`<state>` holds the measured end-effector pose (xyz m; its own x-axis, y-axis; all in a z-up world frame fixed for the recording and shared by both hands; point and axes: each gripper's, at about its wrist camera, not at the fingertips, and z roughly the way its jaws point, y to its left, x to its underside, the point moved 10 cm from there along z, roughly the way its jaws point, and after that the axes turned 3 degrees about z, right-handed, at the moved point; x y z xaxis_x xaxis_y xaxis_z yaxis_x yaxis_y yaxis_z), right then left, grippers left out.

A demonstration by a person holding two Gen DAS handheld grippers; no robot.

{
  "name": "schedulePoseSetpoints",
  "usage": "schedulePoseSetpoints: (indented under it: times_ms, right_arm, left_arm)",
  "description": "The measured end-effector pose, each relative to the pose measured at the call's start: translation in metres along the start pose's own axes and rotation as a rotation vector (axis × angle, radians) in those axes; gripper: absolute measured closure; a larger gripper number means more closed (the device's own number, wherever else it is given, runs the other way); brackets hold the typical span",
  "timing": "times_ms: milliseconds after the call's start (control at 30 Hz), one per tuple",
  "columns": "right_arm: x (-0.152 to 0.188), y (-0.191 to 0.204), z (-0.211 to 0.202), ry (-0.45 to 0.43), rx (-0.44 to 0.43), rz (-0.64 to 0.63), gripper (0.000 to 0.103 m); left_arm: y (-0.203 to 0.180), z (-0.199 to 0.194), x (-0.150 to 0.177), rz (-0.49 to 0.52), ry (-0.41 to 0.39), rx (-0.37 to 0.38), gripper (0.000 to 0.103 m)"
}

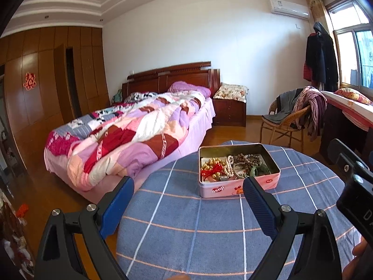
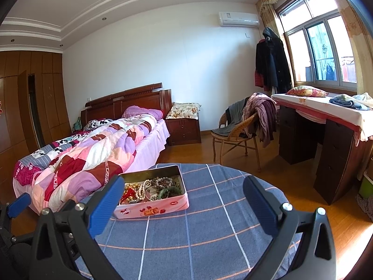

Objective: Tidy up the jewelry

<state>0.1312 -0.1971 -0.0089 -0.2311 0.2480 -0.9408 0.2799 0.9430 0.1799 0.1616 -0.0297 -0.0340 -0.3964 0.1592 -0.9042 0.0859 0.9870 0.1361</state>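
Note:
A pink rectangular tin [image 1: 237, 187] stands open on a round table with a blue checked cloth [image 1: 186, 228]. It holds gold beads with a red tassel [image 1: 213, 166], a pearl string [image 1: 229, 165], brown beads [image 1: 248, 159] and a green bangle [image 1: 257, 170]. My left gripper [image 1: 188, 190] is open and empty, just short of the tin. The tin also shows in the right wrist view [image 2: 153, 208]. My right gripper [image 2: 184, 192] is open and empty, with the tin by its left finger.
A bed with a patchwork quilt [image 1: 130, 135] stands left of the table. A wicker chair with clothes [image 2: 240, 128] and a dark desk [image 2: 326, 140] stand to the right under the window. A wooden wardrobe [image 1: 46, 81] lines the left wall.

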Motion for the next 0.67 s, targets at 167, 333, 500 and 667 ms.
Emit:
schedulePoseSetpoints:
  times_ms: [167, 333, 500, 667]
  right_arm:
    - [0.001, 0.000, 0.001, 0.003, 0.000, 0.002, 0.000]
    - [0.003, -0.001, 0.002, 0.014, -0.004, 0.005, 0.000]
    - [0.004, 0.000, 0.002, 0.016, -0.003, -0.001, 0.000]
    - [0.006, -0.002, 0.004, 0.028, -0.002, 0.002, 0.000]
  left_arm:
    - [0.002, 0.004, 0.002, -0.021, 0.022, -0.002, 0.009]
    - [0.001, 0.006, 0.004, -0.041, 0.038, 0.039, 0.009]
    - [0.003, 0.007, 0.005, -0.046, 0.043, 0.028, 0.009]
    - [0.007, 0.013, 0.009, -0.043, 0.075, 0.002, 0.009]
